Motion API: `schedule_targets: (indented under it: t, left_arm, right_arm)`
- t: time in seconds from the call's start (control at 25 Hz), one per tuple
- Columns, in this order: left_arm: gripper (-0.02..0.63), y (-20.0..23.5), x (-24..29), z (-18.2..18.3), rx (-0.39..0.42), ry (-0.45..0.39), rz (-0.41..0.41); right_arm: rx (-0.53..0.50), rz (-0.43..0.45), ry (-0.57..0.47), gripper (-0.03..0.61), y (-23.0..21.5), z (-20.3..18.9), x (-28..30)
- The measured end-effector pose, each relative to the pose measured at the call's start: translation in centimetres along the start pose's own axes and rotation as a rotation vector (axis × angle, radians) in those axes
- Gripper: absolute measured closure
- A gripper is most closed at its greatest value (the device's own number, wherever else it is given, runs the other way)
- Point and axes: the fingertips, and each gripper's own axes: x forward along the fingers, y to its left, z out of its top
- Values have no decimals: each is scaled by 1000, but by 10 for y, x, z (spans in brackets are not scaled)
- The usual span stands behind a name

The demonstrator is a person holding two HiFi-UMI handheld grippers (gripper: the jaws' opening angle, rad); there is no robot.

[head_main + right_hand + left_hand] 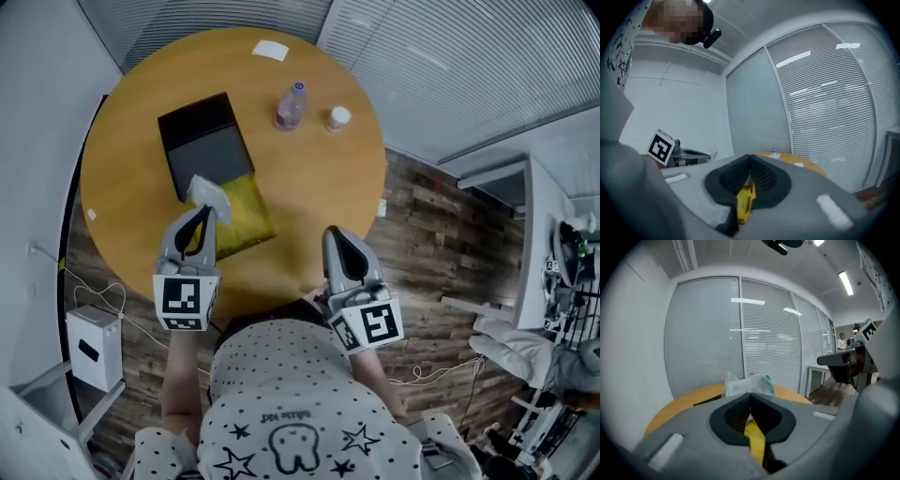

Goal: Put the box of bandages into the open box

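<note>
Left gripper point(202, 212) clenched on the pale, wrapped box of bandages point(207, 192), at the near rim of the black open box point(202, 141), left-centre of the table point(122, 178). Bottle point(290, 105) and white cap point(338, 117) stand toward the far edge, well apart from the open box. Right gripper point(336, 234) pinched shut, empty, at the near edge.

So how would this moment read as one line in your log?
left gripper: shut on bandage pack | bandage pack: by open box | right gripper: shut, empty
</note>
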Motion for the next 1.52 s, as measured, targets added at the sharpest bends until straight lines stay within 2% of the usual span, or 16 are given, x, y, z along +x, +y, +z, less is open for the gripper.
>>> schedule_targets:
  t: [0.32,0.64,1.16,1.52]
  left_arm:
    - [603,-15,23,-68,4,147,-35]
    - [603,-24,69,-126,27,307,-94]
    - [603,-41,104,-186,74,500,-174]
    - [603,-52,111,-203,83,566,-207]
  right_arm:
    - [3,-40,8,574,-2,-2,-16]
    - [15,-53,53,574,-14,-17,4]
    - [24,-63,75,574,-16,-22,7]
    - [26,-69,84,574,-18,-24,6]
